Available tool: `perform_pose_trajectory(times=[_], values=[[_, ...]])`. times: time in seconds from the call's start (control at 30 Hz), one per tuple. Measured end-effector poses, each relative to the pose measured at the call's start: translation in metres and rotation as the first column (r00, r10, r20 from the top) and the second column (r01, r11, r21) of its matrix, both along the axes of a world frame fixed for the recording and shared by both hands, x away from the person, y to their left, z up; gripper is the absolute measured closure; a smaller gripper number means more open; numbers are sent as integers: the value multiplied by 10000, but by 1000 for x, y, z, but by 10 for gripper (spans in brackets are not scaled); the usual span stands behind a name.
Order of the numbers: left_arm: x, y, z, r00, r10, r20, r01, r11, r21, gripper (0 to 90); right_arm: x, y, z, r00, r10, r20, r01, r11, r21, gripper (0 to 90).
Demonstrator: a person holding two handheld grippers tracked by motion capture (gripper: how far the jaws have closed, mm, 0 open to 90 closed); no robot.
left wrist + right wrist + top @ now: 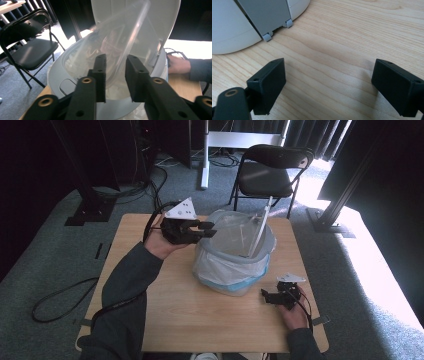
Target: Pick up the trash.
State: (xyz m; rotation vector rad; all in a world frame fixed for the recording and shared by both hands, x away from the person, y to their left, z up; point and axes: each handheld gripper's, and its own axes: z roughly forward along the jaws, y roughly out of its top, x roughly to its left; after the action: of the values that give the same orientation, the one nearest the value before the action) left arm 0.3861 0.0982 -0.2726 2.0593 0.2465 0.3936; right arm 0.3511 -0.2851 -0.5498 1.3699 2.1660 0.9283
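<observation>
Taking the bin [235, 270] in the middle of the table [165, 305] as our landmark and working outward from our side, we find the right gripper [272, 296] just beside its near right flank, resting low on the wood with its jaws spread wide and nothing between them; the bin's grey base clip [277, 30] sits just ahead of it; farther round, at the bin's far left rim, the left gripper [209, 229] reaches over the opening, jaws narrowed with the clear bag liner [117, 52] running up between them, though we cannot tell whether the pads [100, 75] actually press on the film (it looks close to a pinch). We judge the liner feather-light, limp, slippery and easy to tear, so a hold on a gathered fold at the rim seems wisest; the raised lid [259, 227] stands at the bin's far side; beyond the table waits a black folding chair [267, 172]. No brand, label or lettering is legible anywhere.
</observation>
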Motion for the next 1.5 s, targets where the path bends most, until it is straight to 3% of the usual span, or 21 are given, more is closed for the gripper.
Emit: perform_pose_trajectory(times=[0.03,0.1,0.3,0.4,0.6,0.9,1.3,1.5], values=[[0,1,1,10000,12,-33,-13,10000,-78,826,0,0,0,10000,1,2,-1,10000,-1,113],[0,4,4,10000,-55,-75,53,9997,-241,839,0,0,0,10000,0,-1,0,10000,-1,113],[-2,8,8,10000,-75,-62,72,9986,-527,834,0,0,0,10000,2,3,-2,10000,-1,113],[-2,9,9,9999,90,-71,-95,9975,-694,702,0,0,0,10000,3,3,-3,10000,-2,113],[-1,13,8,9997,88,-209,-106,9961,-878,661,0,0,0,10000,-10,-4,10,10000,3,113],[3,24,4,9974,538,-479,-589,9918,-1135,611,0,0,0,10000,-5,-3,5,10000,2,113],[18,65,-16,9729,1918,-1291,-2116,9636,-1635,594,0,0,0,10000,-5,-3,5,10000,2,113],[23,80,-25,9608,2404,-1384,-2610,9524,-1578,581,0,0,0,10000,-7,-2,7,10000,2,113]])
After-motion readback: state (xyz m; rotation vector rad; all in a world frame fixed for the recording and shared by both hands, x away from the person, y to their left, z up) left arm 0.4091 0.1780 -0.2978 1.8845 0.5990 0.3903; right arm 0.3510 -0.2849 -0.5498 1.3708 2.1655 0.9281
